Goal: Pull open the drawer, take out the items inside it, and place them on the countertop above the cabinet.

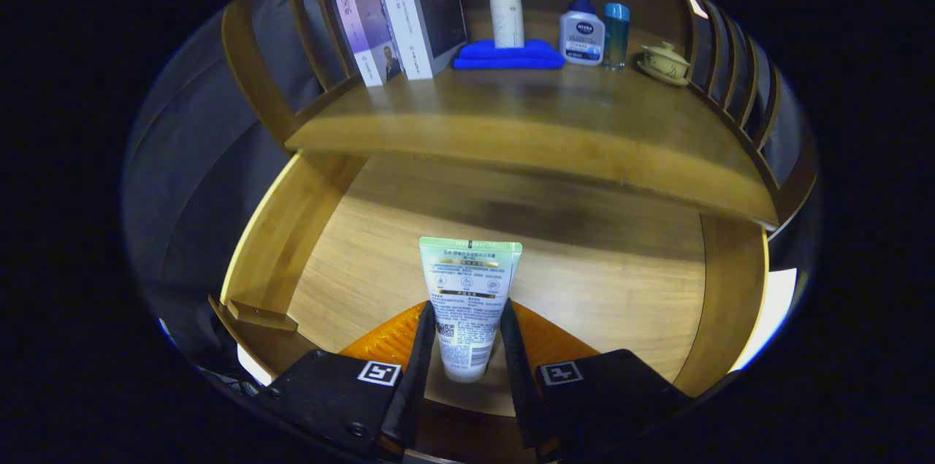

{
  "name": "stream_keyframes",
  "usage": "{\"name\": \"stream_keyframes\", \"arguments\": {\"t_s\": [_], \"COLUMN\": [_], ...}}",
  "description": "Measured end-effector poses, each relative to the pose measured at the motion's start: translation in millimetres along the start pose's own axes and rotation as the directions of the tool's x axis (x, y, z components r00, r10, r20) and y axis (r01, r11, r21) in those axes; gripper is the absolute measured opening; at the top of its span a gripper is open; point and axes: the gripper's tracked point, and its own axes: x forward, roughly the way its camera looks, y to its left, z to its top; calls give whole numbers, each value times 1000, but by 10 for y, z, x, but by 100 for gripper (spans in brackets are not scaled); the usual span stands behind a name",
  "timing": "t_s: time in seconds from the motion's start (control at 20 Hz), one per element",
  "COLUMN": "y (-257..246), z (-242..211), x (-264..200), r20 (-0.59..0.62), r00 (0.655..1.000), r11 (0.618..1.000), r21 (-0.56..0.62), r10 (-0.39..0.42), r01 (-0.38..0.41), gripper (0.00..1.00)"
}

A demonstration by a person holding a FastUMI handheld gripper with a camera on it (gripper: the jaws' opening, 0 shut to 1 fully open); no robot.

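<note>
A white squeeze tube with a green crimped end (467,296) stands between my fingers, and both press on its sides, so my gripper (466,347) is shut on it. The tube hangs above the wooden floor of the open drawer (599,281), with its crimped end pointing away from me. Above the drawer lies the wooden countertop (526,135) of the cabinet.
At the back of the countertop stand two books (409,11), a white pump bottle (505,7) on a folded blue cloth (508,55), a white-and-blue bottle (581,33), a teal bottle (616,33) and a lidded cup on a saucer (665,62). Curved wooden slats rail both sides.
</note>
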Motion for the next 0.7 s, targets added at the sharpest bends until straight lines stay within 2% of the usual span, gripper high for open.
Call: {"name": "stream_keyframes", "arguments": {"t_s": [0.1,0.2,0.3,0.4,0.5,0.65,0.7], "y": [-64,-72,-23,-3,-1,55,66], "z": [246,293,203,39,35,28,33], "x": [-78,-36,26,164,223,360,416], "r20": [89,78,13,-52,-48,-74,-86], "r00": [995,996,1000,999,999,997,996], "r11": [997,996,999,997,983,960,950], "r21": [72,87,34,-80,-185,-281,-314], "r10": [-49,-32,7,9,-21,-33,-39], "r01": [42,25,-7,-13,12,11,10], "gripper": [32,9,6,38,70,73,81]}}
